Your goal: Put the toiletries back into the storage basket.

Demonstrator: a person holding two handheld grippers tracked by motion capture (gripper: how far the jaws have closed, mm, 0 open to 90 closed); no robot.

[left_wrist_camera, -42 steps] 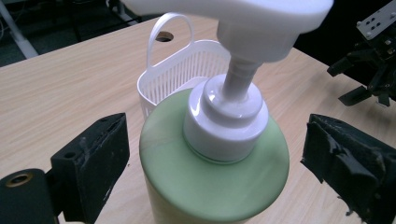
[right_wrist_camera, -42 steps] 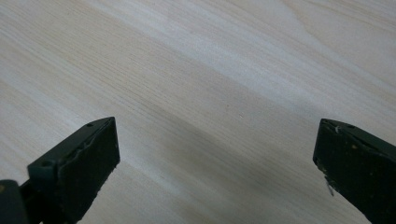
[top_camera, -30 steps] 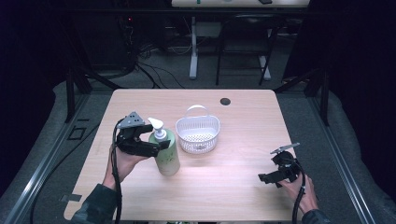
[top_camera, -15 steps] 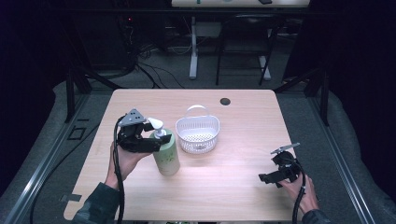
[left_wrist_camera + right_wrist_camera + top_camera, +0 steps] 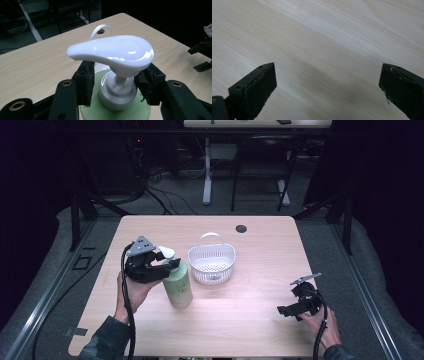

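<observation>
dark room, pale wooden tabletop [image 5: 240, 320]. left gripper [image 5: 115, 85] straddles the neck of the green pump bottle [image 5: 178, 285], left of the white basket [image 5: 212, 262], jaws seemingly not yet pinching. close squarely under the pump head before lifting. right gripper [image 5: 292, 307] rests released, near right.

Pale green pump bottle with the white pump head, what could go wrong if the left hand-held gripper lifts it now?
1. The left hand-held gripper flanks only the narrow white collar under the white pump head; whether the pads truly clamp is unclear, so the pale green pump bottle might slip or swing.
2. The white plastic basket stands close beside it and could get knocked.
3. Pressing the pump head may dispense liquid.
</observation>
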